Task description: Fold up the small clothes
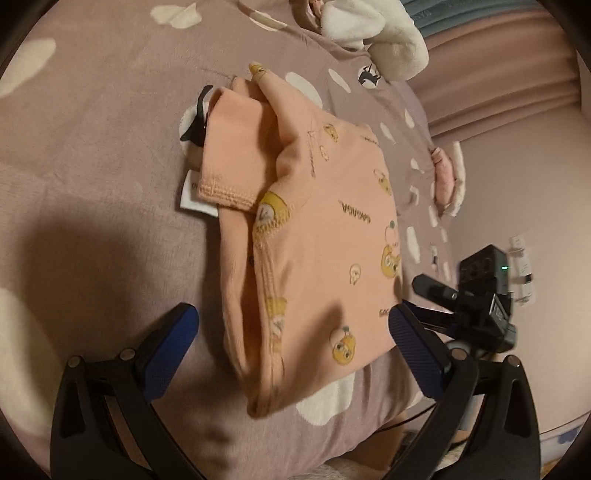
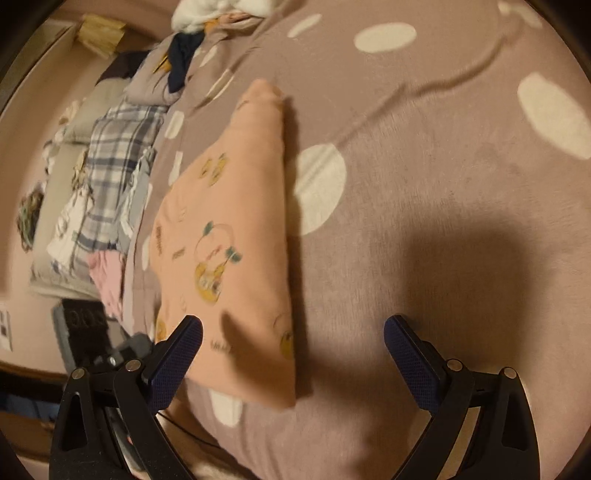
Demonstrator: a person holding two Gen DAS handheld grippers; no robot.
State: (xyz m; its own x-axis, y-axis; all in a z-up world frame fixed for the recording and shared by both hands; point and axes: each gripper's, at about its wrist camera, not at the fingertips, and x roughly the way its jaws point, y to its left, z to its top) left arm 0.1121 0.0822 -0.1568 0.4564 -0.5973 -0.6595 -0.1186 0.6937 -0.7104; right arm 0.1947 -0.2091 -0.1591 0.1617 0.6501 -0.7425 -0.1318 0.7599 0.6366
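Peach printed garment (image 1: 317, 236) lies folded at frame centre on dotted bedspread (image 1: 92, 147), sleeve tucked over, white tag showing at left. Left gripper (image 1: 293, 328) and right gripper (image 2: 293, 339) hover spread wide, empty. Fold looks nearly complete; final tidy or next garment likely remains.

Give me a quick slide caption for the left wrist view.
Open left gripper hovers over the folded peach garment on the spotted bedspread.

Mauve bedspread (image 2: 443, 177) with cream spots | white plush blanket (image 1: 373, 29) at far edge | plaid cloth (image 2: 114, 162) beside bed | black camera (image 1: 484, 295) on a stand
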